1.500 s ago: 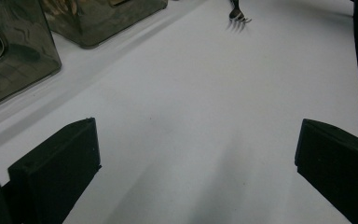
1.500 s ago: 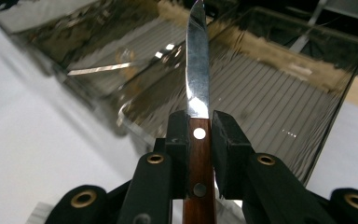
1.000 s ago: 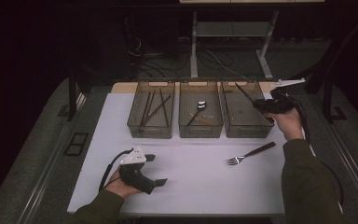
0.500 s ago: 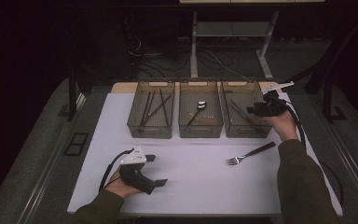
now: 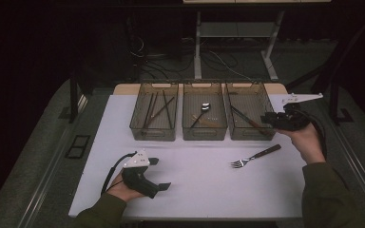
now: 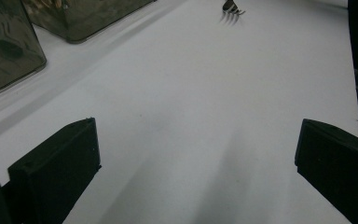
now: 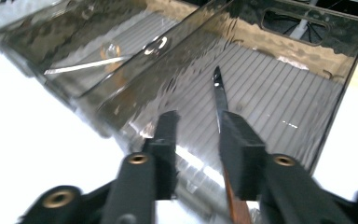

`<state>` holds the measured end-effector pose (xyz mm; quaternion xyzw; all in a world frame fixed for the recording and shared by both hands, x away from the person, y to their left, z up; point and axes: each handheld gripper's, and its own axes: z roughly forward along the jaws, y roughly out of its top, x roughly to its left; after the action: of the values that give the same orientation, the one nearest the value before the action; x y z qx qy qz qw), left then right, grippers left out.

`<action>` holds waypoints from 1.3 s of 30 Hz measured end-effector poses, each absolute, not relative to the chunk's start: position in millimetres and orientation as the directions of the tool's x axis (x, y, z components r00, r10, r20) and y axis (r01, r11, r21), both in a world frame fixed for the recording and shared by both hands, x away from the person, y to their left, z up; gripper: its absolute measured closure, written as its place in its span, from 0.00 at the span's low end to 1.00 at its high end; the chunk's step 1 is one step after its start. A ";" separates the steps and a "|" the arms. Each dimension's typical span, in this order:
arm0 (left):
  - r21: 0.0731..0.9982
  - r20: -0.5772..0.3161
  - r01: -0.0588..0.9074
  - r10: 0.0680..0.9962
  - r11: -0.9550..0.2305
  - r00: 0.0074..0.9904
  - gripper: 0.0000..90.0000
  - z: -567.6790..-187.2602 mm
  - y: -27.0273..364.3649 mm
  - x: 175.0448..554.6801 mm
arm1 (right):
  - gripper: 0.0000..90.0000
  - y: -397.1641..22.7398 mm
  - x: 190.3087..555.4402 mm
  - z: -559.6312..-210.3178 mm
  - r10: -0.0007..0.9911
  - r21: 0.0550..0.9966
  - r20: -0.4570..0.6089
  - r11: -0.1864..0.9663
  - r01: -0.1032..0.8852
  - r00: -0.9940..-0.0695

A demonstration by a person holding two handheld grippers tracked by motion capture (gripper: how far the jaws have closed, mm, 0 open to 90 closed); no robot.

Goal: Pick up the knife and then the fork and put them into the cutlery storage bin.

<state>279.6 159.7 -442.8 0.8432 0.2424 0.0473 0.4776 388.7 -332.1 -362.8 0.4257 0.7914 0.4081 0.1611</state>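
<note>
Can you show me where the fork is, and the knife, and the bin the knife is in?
fork (image 5: 255, 156): high view, middle of its length.
knife (image 7: 220, 91): right gripper view, on its blade.
right bin (image 5: 262, 93): high view, its right wall.

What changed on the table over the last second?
The right gripper drew back from over the right bin toward the person, jaws opening then closing, nothing between them; a knife lies in that bin. The left gripper and fork stayed put.
</note>
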 end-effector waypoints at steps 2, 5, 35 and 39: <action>0.826 -0.149 0.363 0.454 -0.431 0.878 0.00 -442.9 159.9 279.8 | 0.87 -332.4 379.9 -364.2 0.787 0.775 0.084 0.333 0.537 -0.611; 0.825 -0.150 0.366 0.458 -0.430 0.876 0.00 -443.1 159.6 279.7 | 0.96 -332.6 368.9 -367.4 0.778 0.762 0.075 0.359 0.539 -0.624; 0.820 -0.149 0.367 0.455 -0.440 0.878 0.00 -444.4 158.5 280.1 | 1.00 -321.4 362.5 -436.7 0.758 0.591 0.016 0.519 0.618 -0.652; 0.820 -0.147 0.365 0.454 -0.441 0.879 0.00 -444.2 158.6 280.0 | 1.00 -321.8 362.5 -437.5 0.761 0.579 0.006 0.526 0.623 -0.649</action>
<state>280.0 158.6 -444.2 0.8475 0.2415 0.0472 0.4703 362.5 -321.8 -437.5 0.4002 0.8646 0.2771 0.1245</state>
